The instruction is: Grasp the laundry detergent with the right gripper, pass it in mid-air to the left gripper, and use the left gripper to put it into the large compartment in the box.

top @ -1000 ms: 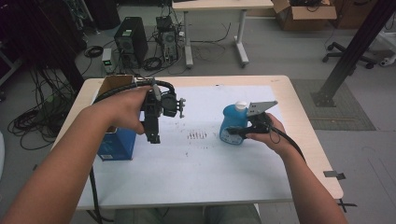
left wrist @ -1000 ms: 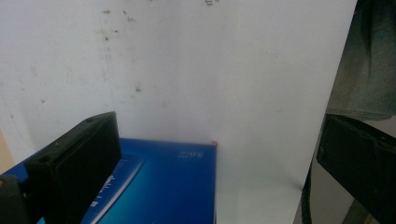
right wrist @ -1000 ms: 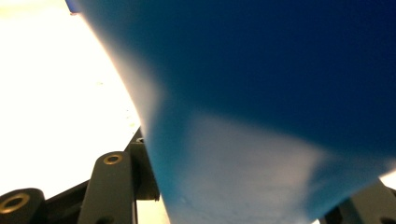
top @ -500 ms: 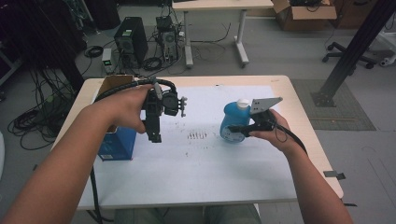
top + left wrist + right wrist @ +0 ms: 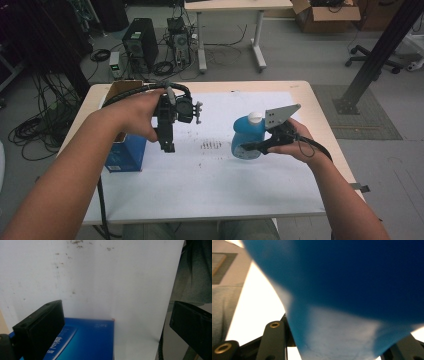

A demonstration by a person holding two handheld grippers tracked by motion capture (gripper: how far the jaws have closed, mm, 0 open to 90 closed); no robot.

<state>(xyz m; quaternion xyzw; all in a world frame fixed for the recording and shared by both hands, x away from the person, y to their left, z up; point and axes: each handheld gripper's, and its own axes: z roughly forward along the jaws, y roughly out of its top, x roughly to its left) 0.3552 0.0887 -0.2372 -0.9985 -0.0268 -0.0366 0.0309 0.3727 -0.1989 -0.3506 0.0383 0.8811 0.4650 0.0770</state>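
You have two grippers over one table (image 5: 320,125), which is covered by one white sheet (image 5: 210,180). Your left gripper (image 5: 167,142) hangs above the sheet's left part, jaws pointing down; in the left gripper view (image 5: 112,322) the two black jaws stand wide apart with nothing between them, and one blue box (image 5: 85,340) lies on the sheet below, close to the left jaw. From the high view that same blue box (image 5: 125,152) sits at the sheet's left edge, partly hidden under your left hand (image 5: 132,115). Behind it, one brown cardboard box (image 5: 120,89) shows on the table.

Your right gripper (image 5: 250,148) reaches in from the right and is closed around one blue bottle (image 5: 246,140) with a white cap (image 5: 255,117), standing upright on the sheet's right part. In the right gripper view the blue bottle (image 5: 352,290) presses in between the jaws, blurred by closeness. A patch of small dark marks (image 5: 211,146) lies on the sheet between the grippers.
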